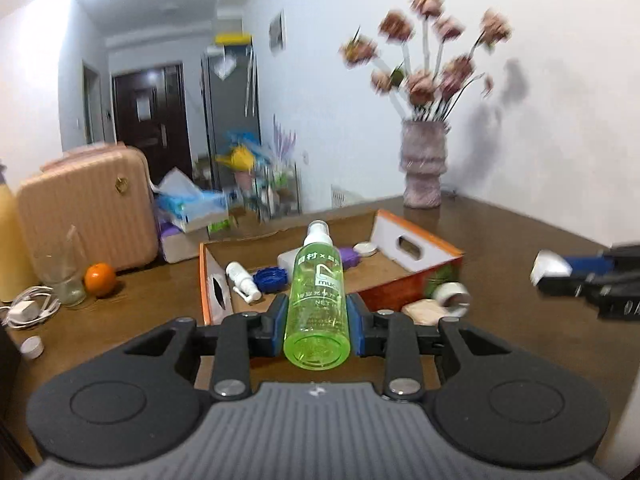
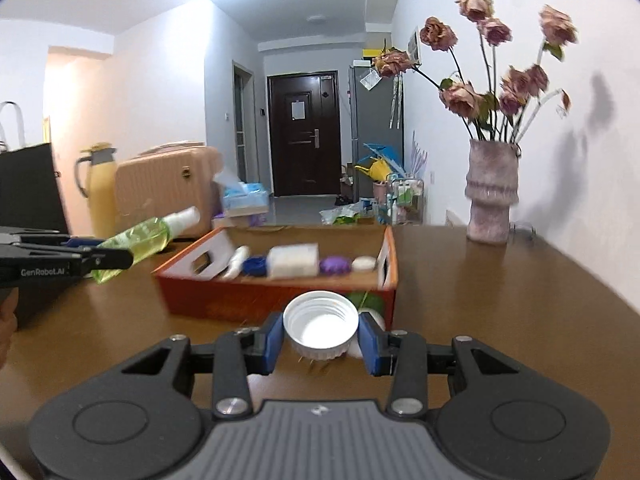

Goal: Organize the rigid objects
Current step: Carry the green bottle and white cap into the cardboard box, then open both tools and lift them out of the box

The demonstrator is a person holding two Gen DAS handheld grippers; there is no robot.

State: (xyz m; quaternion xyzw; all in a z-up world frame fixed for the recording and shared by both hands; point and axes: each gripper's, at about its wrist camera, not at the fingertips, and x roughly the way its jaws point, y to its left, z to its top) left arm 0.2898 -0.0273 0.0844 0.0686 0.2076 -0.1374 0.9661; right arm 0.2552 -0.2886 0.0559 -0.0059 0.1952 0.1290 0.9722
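Left wrist view shows the left gripper [image 1: 316,320] clamped on a green spray bottle [image 1: 317,300], its blue pads pressed against both sides of the clear green body. The bottle lies along the fingers with its flat base toward the camera and its white cap pointing away, held above the brown surface [image 1: 520,280].

Beyond it an orange cardboard box [image 1: 416,252] sits open-topped in the middle of the surface. Inside lie a small white spray bottle [image 1: 242,280], a blue cap [image 1: 272,278], a white block [image 1: 288,260], a purple lid [image 1: 347,258] and a small white lid [image 1: 366,249]. Just outside the box's near right corner rest a white roll [image 1: 452,296] and a beige bar [image 1: 426,310].

Toward the left edge of the surface stand an orange fruit [image 1: 100,279], a clear glass [image 1: 64,276] and a pink case [image 1: 88,212], with a white charger and cable [image 1: 28,308] and a small white cap [image 1: 32,347] nearer the camera. A mauve vase of dried roses [image 1: 424,168] stands at the far edge by the wall.

Right wrist view shows the right gripper [image 2: 322,338] closed on a white screw cap [image 2: 320,326], open side toward the camera, pads touching its ribbed rim on either side. It hangs above the surface in front of the box's near wall. The left gripper appears at that view's left edge, the green bottle tilted in it with the cap higher.
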